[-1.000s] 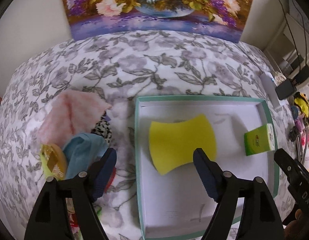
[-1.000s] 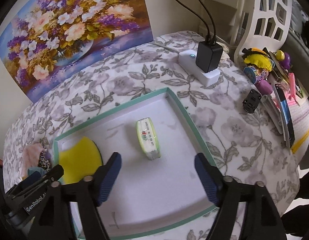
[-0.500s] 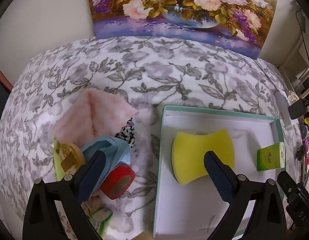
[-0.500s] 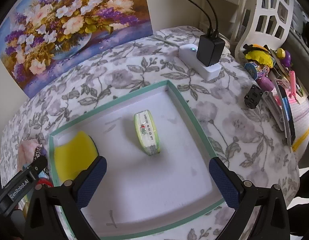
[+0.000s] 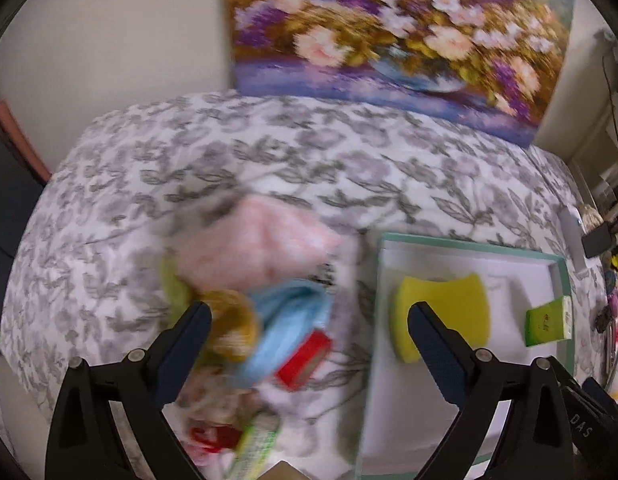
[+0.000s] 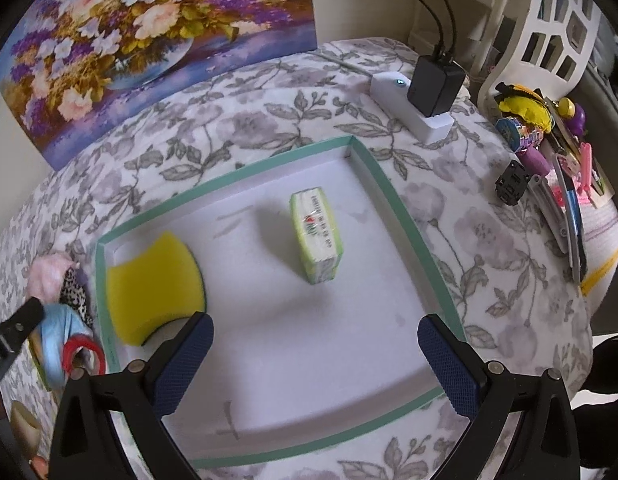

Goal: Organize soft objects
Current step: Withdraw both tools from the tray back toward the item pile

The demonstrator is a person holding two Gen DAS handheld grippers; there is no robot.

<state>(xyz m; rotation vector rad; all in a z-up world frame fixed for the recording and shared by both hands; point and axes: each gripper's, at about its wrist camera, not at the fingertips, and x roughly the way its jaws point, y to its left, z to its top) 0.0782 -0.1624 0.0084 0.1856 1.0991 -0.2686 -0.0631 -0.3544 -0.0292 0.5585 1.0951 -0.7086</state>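
- The left gripper (image 5: 309, 322) is wide open and holds nothing. It hangs over a pile of soft things on the left side of the table.
- The right gripper (image 6: 315, 336) is wide open too, with nothing in it. It hangs over the near part of the white tray (image 6: 373, 168).
- In the pile there is a pink fluffy cloth (image 5: 253, 240), a blue cloth (image 5: 285, 320) and a red ring (image 5: 305, 360). They touch and lie partly on top of each other.
- A yellow sponge (image 6: 153, 284) already lies in the left end of the tray. A green tissue pack (image 6: 317, 236) sits near the middle.
- What could go wrong: the pile is a jumble, so the left gripper may pinch two things at once, or grab the red ring, which I think is not soft.
- The left view is blurry, so I cannot tell each small thing in the pile.
- A floppy cloth could sag, catch on the green rim of the tray and drop outside.
- The table wears a flower-print cloth (image 6: 269, 120). A flower painting (image 6: 149, 32) leans at the far wall.
- A white power strip (image 6: 409, 112) with a black plug sits far right. Toys and clips lie at the right edge.
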